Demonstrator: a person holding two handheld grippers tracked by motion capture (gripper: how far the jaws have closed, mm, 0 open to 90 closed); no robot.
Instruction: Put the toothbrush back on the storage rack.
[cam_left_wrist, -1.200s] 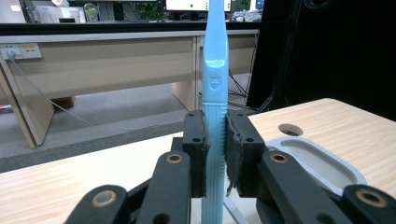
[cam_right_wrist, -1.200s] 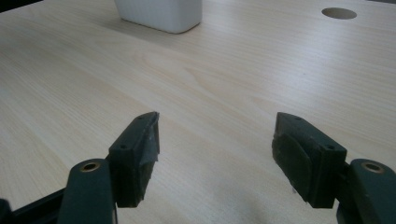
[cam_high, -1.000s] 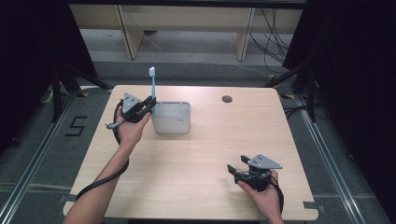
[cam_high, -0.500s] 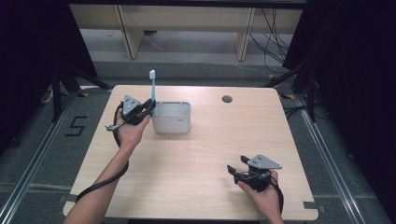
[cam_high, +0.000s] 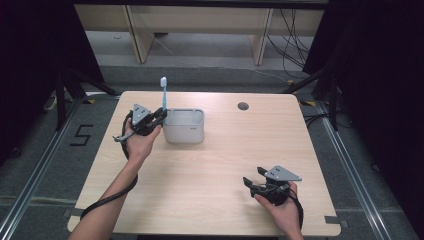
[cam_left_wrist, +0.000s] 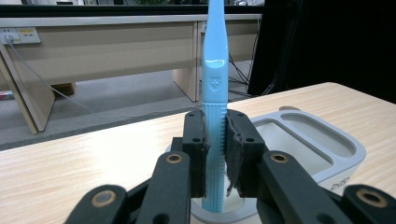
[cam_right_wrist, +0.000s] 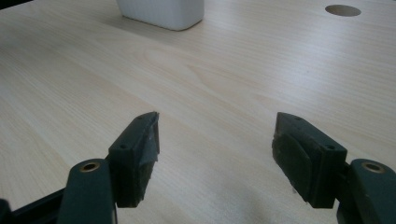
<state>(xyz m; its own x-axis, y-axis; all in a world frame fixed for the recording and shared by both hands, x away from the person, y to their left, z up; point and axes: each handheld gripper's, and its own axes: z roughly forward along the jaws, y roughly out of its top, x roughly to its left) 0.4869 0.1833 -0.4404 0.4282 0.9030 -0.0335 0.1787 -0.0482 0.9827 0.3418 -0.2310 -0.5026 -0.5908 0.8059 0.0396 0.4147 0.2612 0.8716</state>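
While the left gripper (cam_left_wrist: 215, 140) clamps the upright toothbrush (cam_left_wrist: 215, 84), its foot already inside the holder (cam_high: 184, 126) upper left, releasing apparently remains; the right gripper (cam_right_wrist: 215, 154) gapes empty.

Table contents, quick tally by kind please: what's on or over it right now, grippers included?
Toothbrushes: 1, light blue toothbrush, upright, clamped by the left gripper.
Holders: 1, grey holder with open compartments.
Grippers: 2, the left one and the right gripper, jaws apart over bare table.
Total: 4.
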